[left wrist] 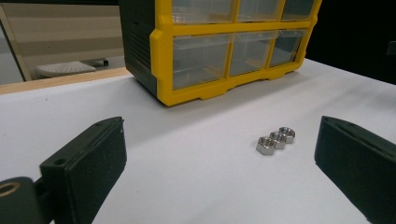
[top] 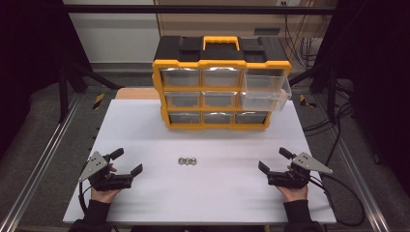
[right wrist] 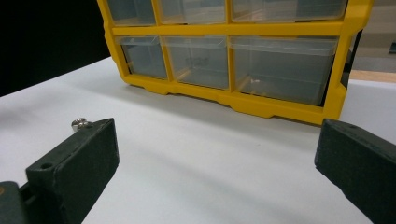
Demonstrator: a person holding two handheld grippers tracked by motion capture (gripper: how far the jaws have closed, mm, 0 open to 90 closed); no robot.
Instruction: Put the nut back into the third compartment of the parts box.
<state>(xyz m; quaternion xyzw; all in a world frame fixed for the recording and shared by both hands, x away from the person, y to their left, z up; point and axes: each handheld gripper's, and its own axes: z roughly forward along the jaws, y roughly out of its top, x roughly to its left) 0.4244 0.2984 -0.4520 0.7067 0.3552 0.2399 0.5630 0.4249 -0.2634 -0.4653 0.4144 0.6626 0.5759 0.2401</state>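
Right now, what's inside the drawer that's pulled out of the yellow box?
The pulled-out drawer in the yellow box is see-through plastic, and nothing shows through its front. Its floor toward the back is hidden by glare and the box frame, so something tiny could sit there.

shiny metal nuts (left wrist: 274, 139), matt white table (top: 203, 188)

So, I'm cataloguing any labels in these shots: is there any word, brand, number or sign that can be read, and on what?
None can be read.
Yellow drawer cabinet: no legible brand or label on its frame, handle or clear drawers.
Three nuts: no readable marking.
Yellow-and-black striped tape beside the table: a pattern, no text.
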